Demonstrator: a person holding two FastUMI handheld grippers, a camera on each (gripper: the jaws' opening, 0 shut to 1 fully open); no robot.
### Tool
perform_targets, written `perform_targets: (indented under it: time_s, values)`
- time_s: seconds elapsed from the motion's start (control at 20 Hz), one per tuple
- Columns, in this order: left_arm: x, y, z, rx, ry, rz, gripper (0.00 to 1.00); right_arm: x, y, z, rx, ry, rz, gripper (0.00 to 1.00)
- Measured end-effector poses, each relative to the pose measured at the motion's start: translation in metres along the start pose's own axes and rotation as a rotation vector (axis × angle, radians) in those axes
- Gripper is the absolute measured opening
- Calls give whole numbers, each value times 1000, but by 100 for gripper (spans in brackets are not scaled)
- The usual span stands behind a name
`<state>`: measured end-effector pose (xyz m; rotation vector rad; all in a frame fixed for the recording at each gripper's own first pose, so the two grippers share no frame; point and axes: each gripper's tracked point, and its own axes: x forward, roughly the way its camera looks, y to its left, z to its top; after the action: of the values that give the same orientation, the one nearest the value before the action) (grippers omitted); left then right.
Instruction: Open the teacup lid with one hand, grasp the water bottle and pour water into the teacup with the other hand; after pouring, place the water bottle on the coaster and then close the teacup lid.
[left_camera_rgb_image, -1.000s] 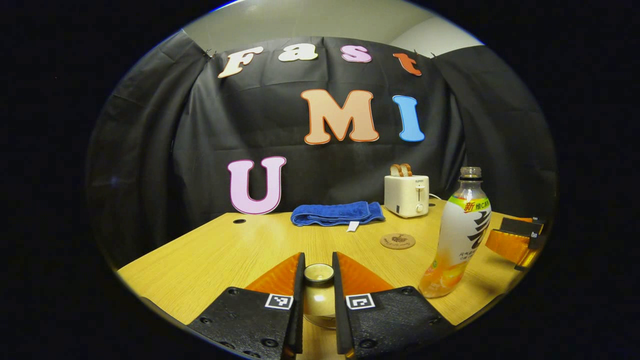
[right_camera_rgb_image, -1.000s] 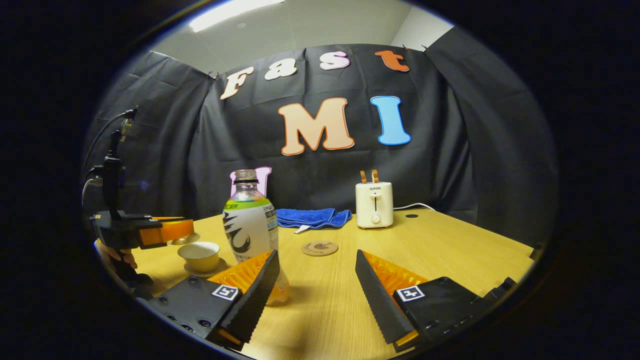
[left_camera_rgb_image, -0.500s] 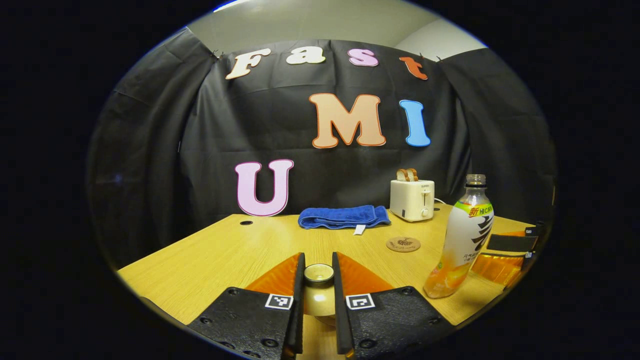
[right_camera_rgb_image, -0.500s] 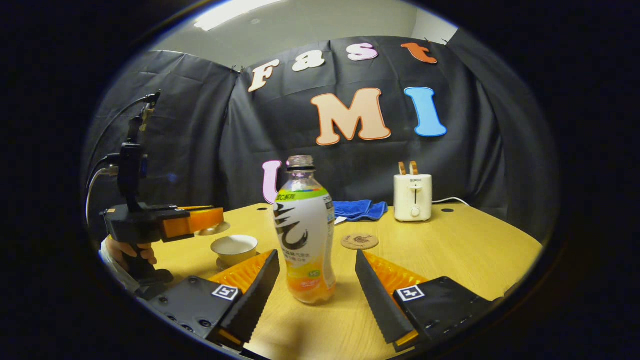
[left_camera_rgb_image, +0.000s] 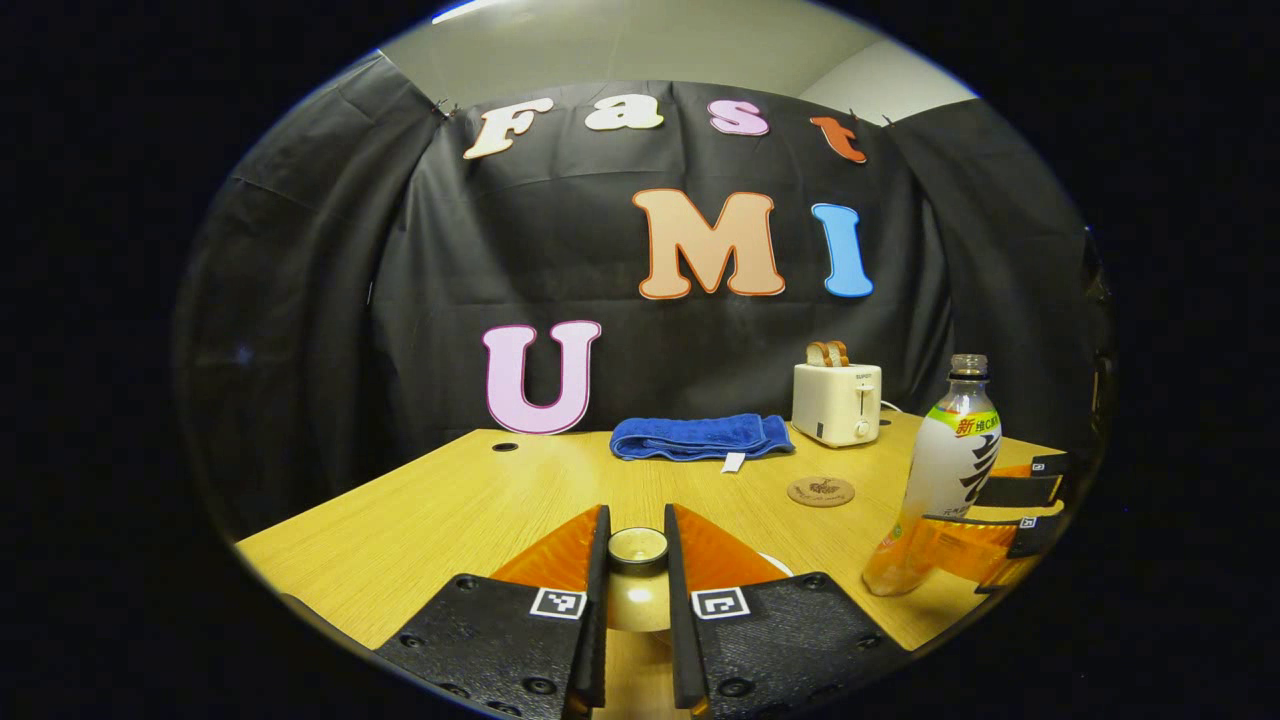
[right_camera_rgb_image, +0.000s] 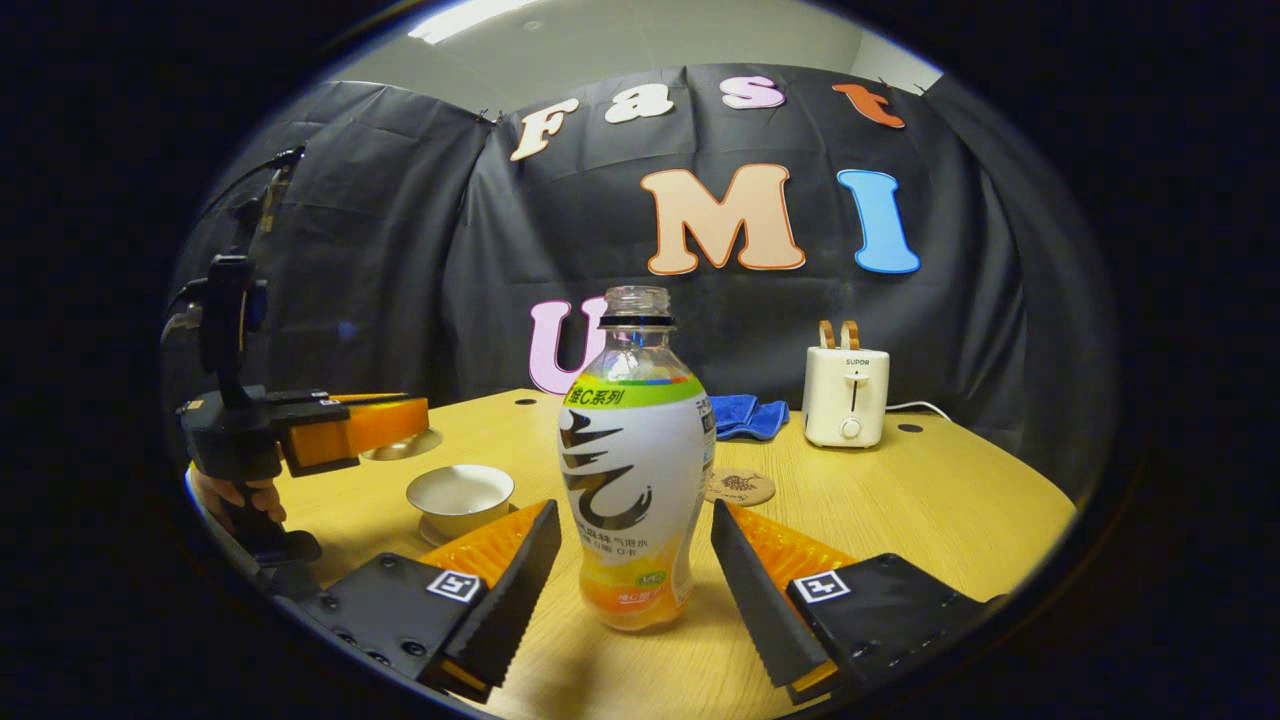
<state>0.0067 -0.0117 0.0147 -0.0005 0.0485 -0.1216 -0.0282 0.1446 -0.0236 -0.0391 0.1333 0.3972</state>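
My left gripper (left_camera_rgb_image: 636, 528) is shut on the knob of the teacup lid (left_camera_rgb_image: 638, 592) and holds it above the table. In the right gripper view the lid (right_camera_rgb_image: 404, 444) hangs up and to the left of the uncovered white teacup (right_camera_rgb_image: 460, 494), which sits on its saucer. The water bottle (right_camera_rgb_image: 634, 470), uncapped and with orange liquid at the bottom, stands upright between the spread fingers of my right gripper (right_camera_rgb_image: 634, 560), which is open and apart from its sides. The round coaster (right_camera_rgb_image: 740, 488) lies just behind the bottle. In the left gripper view the bottle (left_camera_rgb_image: 948, 470) stands at the right.
A white toaster (right_camera_rgb_image: 845, 396) with two slices stands at the back of the wooden table (right_camera_rgb_image: 900, 500), its cord trailing right. A folded blue towel (left_camera_rgb_image: 700, 437) lies beside it. A hand (right_camera_rgb_image: 235, 497) grips the left gripper's handle near the table's left edge.
My right gripper has moved forward and turned left, so the bottle now stands centred between its fingers. The left gripper has carried the lid up and away from the cup.
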Motion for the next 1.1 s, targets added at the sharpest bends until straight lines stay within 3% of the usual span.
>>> perform_targets:
  time_s: [0.05,0.3,0.5,1.1]
  values:
    - [0,2,0,1,-2,3,24,3,0,-3,-4,8,-3,95]
    - [0,10,0,-2,-8,17,24,9,-1,-1,-28,13,-16,70]
    - [-3,19,0,-13,-10,31,24,12,-4,7,-150,5,-32,70]
    - [-20,63,-7,-16,-6,100,24,31,-10,25,-697,-84,-76,70]
